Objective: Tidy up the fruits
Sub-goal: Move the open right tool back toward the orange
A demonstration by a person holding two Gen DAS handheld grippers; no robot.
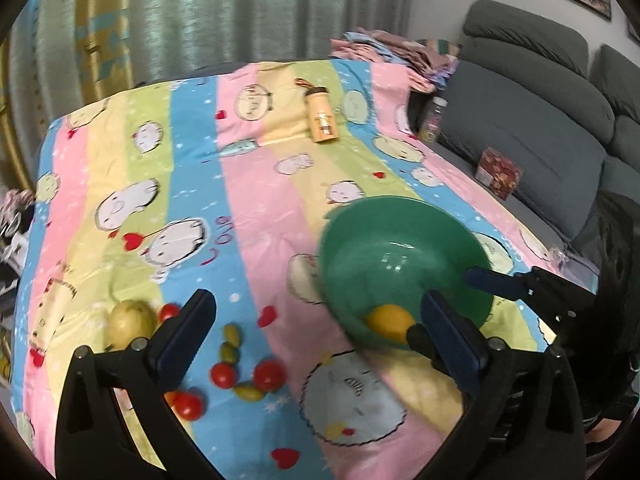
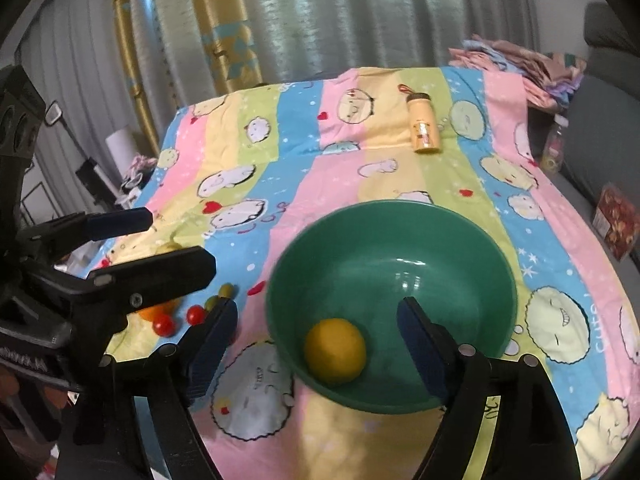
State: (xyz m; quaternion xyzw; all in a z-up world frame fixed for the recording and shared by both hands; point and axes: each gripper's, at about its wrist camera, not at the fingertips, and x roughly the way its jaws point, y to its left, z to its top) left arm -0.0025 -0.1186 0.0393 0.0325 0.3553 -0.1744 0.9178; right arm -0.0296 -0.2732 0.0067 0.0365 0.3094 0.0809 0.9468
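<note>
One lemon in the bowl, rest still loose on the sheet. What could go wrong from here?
1. The small tomatoes and green olives lie bunched together; the open left tongs may nudge neighbours and send them rolling on the sheet.
2. The right tongs straddle the green bowl; a bump on its rim could shift it on the soft cloth.
3. The lemon sits near the bowl's near wall, so dropped fruit may bounce off it.
</note>
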